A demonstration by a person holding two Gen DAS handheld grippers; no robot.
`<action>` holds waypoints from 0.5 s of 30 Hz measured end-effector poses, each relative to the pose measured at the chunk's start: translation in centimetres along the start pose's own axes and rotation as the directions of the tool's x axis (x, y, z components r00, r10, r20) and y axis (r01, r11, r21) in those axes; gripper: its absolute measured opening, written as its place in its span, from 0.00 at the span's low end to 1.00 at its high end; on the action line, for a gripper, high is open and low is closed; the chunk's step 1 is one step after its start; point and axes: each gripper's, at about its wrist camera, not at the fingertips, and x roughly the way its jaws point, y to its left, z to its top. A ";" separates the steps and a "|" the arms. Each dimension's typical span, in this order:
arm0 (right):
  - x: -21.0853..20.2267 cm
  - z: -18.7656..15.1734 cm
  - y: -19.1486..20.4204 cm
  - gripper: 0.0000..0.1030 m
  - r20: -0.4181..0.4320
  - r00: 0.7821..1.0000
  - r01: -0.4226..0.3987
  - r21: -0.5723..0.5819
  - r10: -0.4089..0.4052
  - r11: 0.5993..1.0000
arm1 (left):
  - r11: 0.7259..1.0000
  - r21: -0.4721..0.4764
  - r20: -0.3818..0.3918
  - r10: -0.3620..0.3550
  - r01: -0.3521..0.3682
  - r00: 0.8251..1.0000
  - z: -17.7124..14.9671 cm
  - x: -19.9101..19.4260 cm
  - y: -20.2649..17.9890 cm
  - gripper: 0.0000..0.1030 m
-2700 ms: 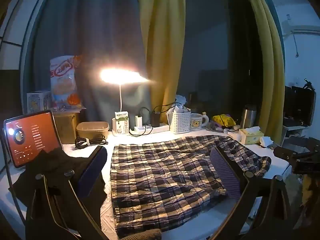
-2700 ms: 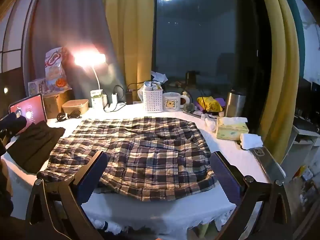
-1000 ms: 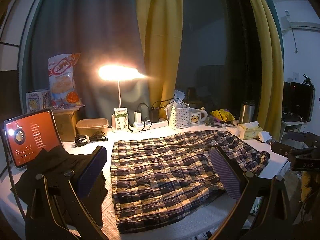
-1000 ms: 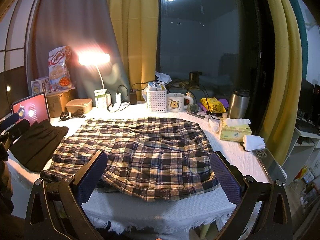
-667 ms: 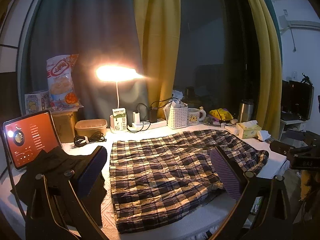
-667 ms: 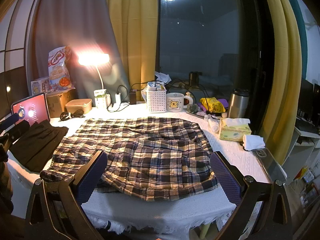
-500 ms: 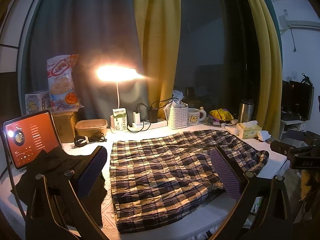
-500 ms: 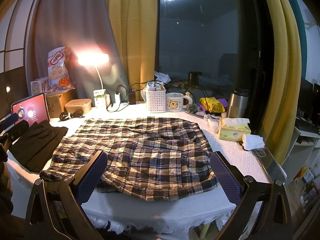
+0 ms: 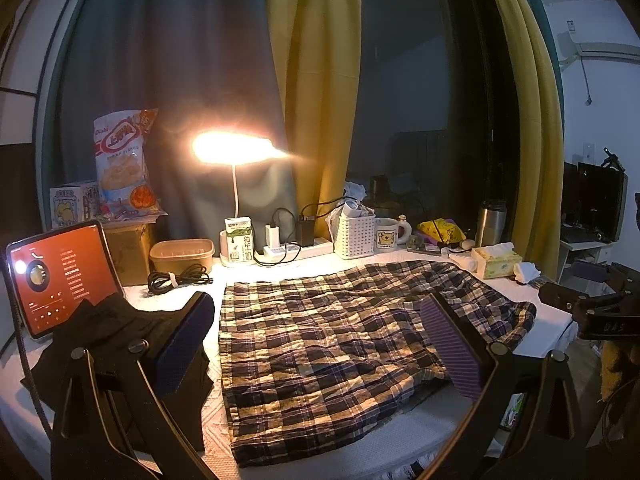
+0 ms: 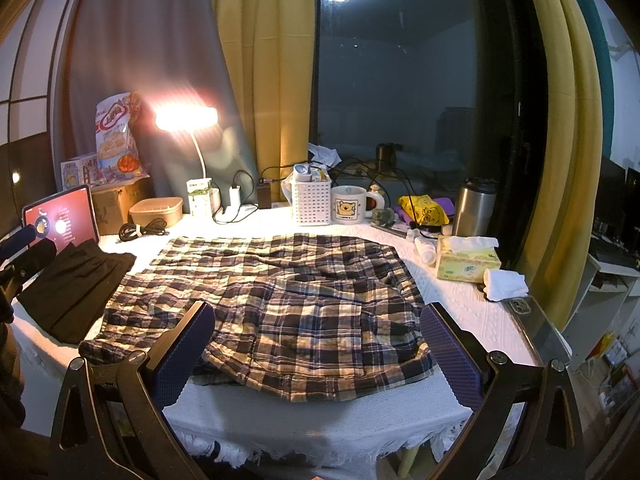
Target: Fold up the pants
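Plaid pants (image 10: 276,300) spread flat across the white-covered desk (image 10: 476,316), one edge hanging a bit over the near side. Left gripper (image 9: 320,344) and right gripper (image 10: 318,354) both above the near edge, jaws wide open, gripping nothing. Dark folded garment (image 10: 68,284) off to the left, beside a tablet (image 9: 60,276).

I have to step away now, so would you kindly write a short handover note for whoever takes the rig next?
Left gripper: open, empty, held above the near left part of the table.
Right gripper: open, empty, held at the near edge.
Plaid pants: spread on the white tablecloth, rumpled, not gripped.
Black garment: lying left of the pants, beside the tablet.
Done: pants laid out.
Left: no grasp made yet; the folding remains.
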 end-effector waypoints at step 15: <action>0.8 0.6 -0.2 1.00 0.002 1.000 0.002 -0.041 -0.002 0.999 | 0.999 0.034 -0.020 0.001 0.000 1.000 -0.3 1.1 -0.1 0.99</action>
